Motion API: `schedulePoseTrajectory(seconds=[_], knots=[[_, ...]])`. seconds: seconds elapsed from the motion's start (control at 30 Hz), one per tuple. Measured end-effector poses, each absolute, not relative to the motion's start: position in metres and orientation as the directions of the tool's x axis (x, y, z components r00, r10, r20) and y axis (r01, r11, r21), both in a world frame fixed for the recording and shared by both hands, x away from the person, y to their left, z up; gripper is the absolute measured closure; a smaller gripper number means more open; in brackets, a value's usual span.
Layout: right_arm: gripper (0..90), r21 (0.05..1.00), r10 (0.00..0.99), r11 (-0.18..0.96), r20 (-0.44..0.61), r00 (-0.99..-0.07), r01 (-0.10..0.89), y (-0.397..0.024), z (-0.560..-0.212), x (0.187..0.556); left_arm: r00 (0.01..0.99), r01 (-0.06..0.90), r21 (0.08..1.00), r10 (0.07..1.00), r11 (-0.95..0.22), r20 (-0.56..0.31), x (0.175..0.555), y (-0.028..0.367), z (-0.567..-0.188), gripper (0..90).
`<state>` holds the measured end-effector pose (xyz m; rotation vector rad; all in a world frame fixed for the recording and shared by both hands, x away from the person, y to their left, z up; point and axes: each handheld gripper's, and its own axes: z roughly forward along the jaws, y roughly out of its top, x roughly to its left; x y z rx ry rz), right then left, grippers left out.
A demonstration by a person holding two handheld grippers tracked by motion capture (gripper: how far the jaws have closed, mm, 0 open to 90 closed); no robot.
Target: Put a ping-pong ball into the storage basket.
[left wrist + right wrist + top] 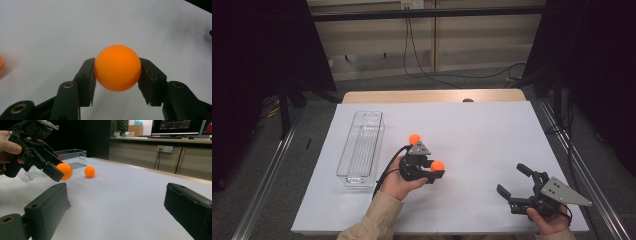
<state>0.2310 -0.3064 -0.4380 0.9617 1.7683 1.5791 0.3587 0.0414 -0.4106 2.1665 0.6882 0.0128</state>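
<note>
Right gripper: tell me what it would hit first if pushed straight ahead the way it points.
Probably nothing: the right gripper, jaws open, faces bare white table. The loose orange ball and the left gripper lie off to one side.

My high view looks forward and down over the whole white surface point(472, 125). My left tool point(116, 72) camera sits very close, staring along its jaws at an orange ball point(117, 67). My right tool point(115, 210) camera looks low across the surface, sharing that ball point(64, 171) and the clear tray point(72, 157).
</note>
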Motion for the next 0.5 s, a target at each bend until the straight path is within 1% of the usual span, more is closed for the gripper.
schedulePoseTrajectory(seconds=[0.5], knots=[[4.6, 0.99, 0.817, 0.041, 0.046, -0.575, 0.138, -0.3065, -0.4381, 0.231, 0.841, 0.478, 0.731, 0.495, -0.488, -0.219, 0.3625, 0.0518, -0.4053, 50.8]])
